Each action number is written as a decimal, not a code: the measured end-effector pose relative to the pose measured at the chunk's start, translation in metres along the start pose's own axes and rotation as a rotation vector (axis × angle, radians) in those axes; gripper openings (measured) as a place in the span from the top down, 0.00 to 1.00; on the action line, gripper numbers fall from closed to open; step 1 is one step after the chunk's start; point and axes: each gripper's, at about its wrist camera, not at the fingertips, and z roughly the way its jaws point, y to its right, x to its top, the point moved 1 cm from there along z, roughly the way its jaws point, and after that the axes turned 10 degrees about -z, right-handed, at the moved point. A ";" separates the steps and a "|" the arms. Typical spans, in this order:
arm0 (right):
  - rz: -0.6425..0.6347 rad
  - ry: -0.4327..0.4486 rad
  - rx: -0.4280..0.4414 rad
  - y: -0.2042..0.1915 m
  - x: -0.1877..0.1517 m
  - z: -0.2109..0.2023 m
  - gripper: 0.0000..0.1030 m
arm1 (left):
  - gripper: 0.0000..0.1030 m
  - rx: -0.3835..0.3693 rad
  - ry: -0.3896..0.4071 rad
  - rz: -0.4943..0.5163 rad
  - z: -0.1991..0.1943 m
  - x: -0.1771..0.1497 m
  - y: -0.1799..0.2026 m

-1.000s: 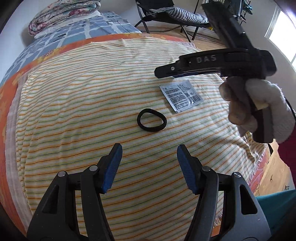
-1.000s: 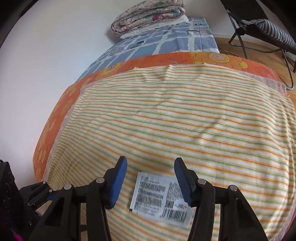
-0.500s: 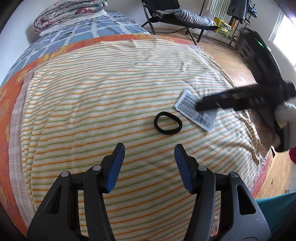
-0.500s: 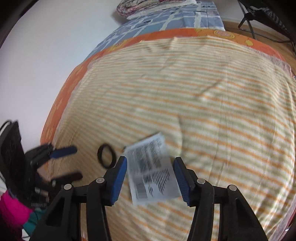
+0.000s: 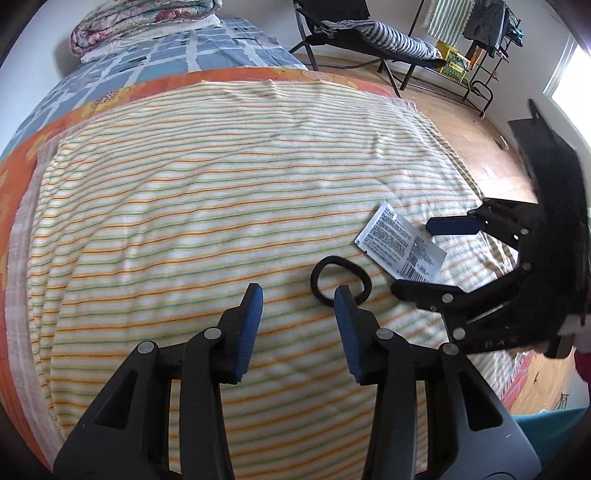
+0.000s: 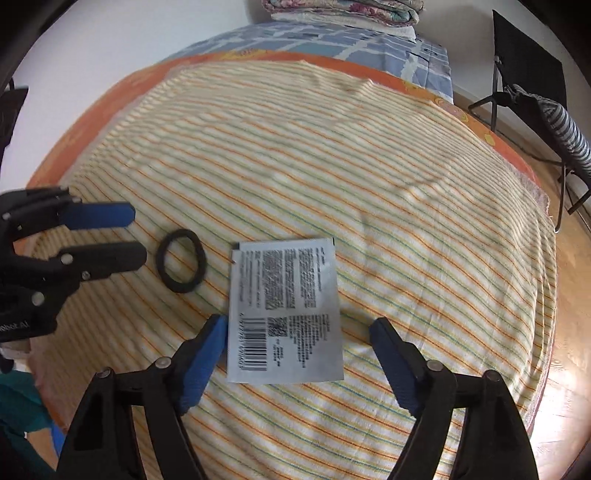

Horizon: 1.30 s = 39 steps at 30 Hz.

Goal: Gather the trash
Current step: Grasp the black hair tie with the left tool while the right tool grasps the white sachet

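- A bed [image 5: 184, 206] fills both wrist views, covered by a cream towel-like sheet with thin orange, yellow and green stripes [image 6: 332, 166] over an orange flowered cover and a blue-and-white checked one.
- At the head of the bed, far from the fingers, lies a folded floral quilt [image 5: 140, 22].
- In the right wrist view the left gripper [image 6: 122, 236] enters from the left edge; its blue-padded fingers [image 6: 99, 216] are closing, with only striped sheet between them and nothing gripped.
- Just to the right of those fingertips lies a black elastic hair-tie ring [image 6: 181, 260], flat on the sheet. In the left wrist view the same ring [image 5: 340, 280] sits just ahead of the left gripper's right-hand finger, which covers part of its near edge; whether they touch cannot be told.
- Right of the ring, near it but apart, lies the trash: a flat silver foil sachet printed with small black text and a barcode [image 6: 284, 310]. It rests on the sheet close to the bed's near right edge.
- The right gripper [image 6: 299, 339] points steeply down over the sachet, and its fingers are opening, standing wide apart on either side of the sachet's lower half. The left blue pad is right at the sachet's edge, the right one clearly off it, so the sachet is not clamped.
- In the left wrist view the sachet [image 5: 400, 245] lies between the right gripper's spread fingers [image 5: 454, 226].
- Beyond the bed, at the right, stand a black folding chair with a striped cushion [image 5: 369, 33] and a wooden floor [image 5: 480, 147].
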 end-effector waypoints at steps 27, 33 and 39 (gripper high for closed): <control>0.094 0.066 0.012 0.015 0.009 -0.014 0.49 | 0.97 0.064 0.057 0.038 0.003 0.006 0.004; 0.095 0.057 0.009 0.010 0.004 -0.017 0.44 | 0.97 0.071 0.071 0.038 -0.010 0.003 0.000; 0.088 0.024 -0.030 0.014 0.006 -0.005 0.27 | 0.97 0.080 0.062 0.047 -0.012 -0.002 -0.004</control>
